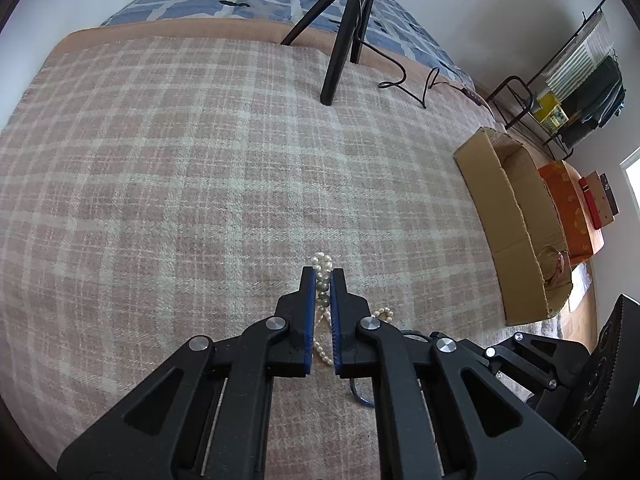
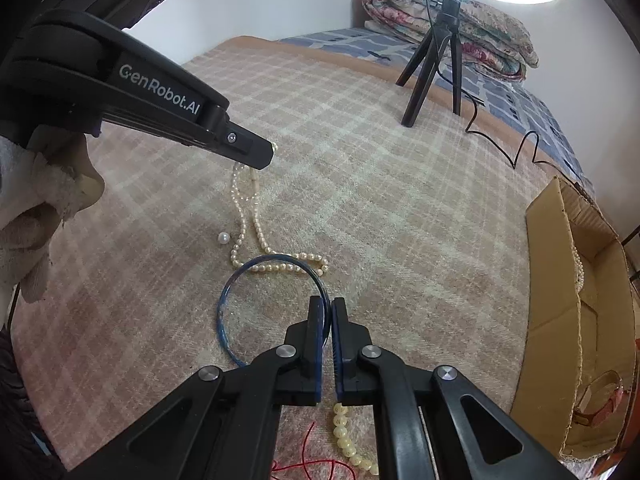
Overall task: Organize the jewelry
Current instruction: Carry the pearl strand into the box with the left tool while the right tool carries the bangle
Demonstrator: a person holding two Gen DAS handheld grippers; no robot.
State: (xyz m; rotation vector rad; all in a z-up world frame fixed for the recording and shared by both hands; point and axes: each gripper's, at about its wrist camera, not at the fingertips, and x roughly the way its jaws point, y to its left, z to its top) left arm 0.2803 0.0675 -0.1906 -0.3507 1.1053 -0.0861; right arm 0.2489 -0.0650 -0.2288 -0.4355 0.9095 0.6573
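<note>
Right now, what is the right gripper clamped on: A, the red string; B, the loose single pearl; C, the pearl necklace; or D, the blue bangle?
D: the right gripper has its jaws shut on the rim of the blue bangle, while the pearl necklace hangs from the left gripper and the loose pearl lies apart on the blanket.
</note>
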